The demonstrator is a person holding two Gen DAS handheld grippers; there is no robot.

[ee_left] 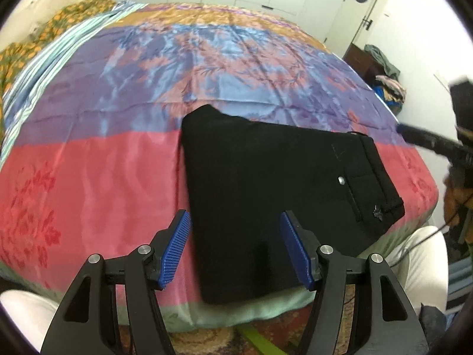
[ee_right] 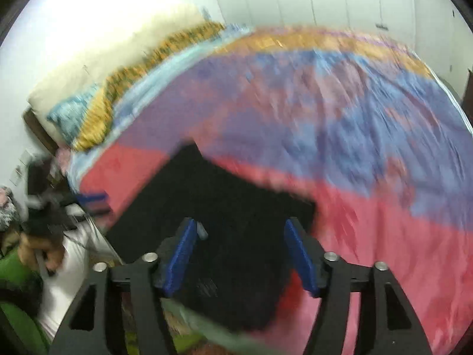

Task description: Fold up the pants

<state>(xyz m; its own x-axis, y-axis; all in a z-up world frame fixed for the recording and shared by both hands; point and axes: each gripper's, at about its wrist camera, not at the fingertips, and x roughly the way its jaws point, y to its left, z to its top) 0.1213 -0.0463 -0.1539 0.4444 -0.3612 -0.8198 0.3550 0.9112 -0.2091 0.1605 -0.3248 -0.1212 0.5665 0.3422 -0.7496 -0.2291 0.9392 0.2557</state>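
The black pants lie folded in a compact shape on the bed's near edge, waistband and back pocket with a silver button to the right. My left gripper is open and empty, hovering just above their near left part. My right gripper is open and empty above the pants in its blurred view. The right gripper also shows in the left wrist view at the far right, above the waistband.
The bed has a pink, purple and blue bedspread. Pillows and a striped sheet lie at the far left. A dark cabinet with clothes stands at the right. A patterned rug lies below the bed's edge.
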